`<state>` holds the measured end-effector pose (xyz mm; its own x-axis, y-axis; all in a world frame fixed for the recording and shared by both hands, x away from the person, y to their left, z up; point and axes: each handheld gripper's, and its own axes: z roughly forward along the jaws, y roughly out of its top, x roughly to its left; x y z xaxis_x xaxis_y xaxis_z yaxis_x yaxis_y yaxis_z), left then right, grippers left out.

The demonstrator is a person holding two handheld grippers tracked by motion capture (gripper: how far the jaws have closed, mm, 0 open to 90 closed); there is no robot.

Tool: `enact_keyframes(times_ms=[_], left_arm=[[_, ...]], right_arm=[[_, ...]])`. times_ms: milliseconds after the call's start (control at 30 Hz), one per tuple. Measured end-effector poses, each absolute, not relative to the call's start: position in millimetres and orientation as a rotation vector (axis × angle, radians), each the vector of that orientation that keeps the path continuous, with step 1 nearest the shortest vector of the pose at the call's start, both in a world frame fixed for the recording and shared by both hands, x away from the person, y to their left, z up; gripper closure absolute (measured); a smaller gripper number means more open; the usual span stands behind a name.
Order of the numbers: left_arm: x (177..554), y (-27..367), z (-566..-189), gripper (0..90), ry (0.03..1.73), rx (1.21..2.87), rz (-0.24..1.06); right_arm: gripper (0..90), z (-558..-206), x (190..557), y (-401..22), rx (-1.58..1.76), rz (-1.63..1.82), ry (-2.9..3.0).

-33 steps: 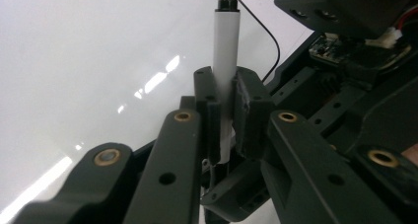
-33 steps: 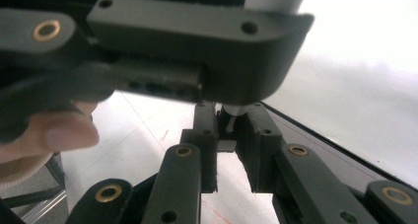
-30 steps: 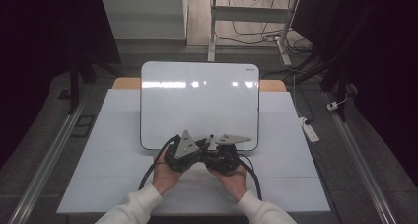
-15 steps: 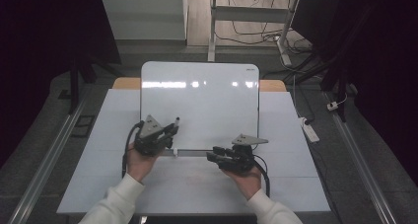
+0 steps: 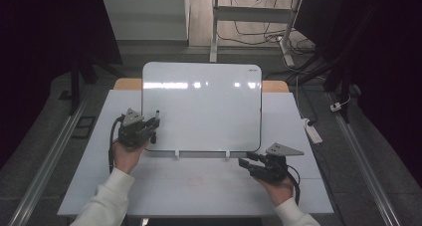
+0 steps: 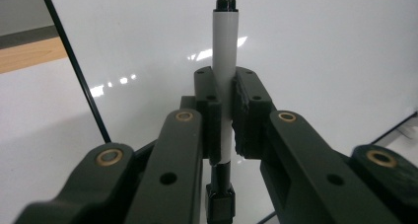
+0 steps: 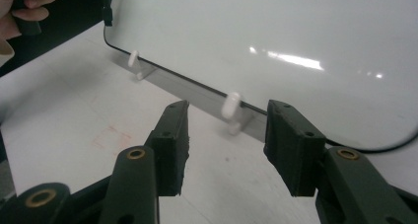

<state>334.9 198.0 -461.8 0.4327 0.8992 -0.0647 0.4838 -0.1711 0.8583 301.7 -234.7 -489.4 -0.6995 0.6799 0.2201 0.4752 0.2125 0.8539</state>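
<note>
Your left gripper [image 6: 224, 120] has its jaws closed on a white marker [image 6: 225, 81], clamped at mid-barrel; in the left gripper view the marker's long axis runs straight up between the jaws, black end uppermost, against the whiteboard [image 5: 201, 106]. From the high view, that gripper [image 5: 149, 129] sits at the board's lower left corner. Your right gripper [image 5: 245, 162] rests near the board's lower right edge, jaws wide apart and holding nothing, aimed at a white clip [image 7: 230, 105] on the table [image 5: 209, 181].
</note>
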Motion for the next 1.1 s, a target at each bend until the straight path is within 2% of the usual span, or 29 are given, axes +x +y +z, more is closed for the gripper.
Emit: enact_keyframes(times_ms=[367,833,1100], left_arm=[[350.0,201.1,-473.3,81.1,1.274,1.814,0.601],[350.3,190.5,-478.3,79.6,1.222,1.858,0.727],[348.8,192.8,-478.0,75.2,1.202,1.839,0.719]], right_arm=[[50.7,-491.1,295.4,-252.5,1.131,1.472,2.251],[50.6,-494.5,295.6,-254.6,1.139,1.454,2.257],[50.7,-496.2,296.2,-255.7,1.15,1.453,2.258]])
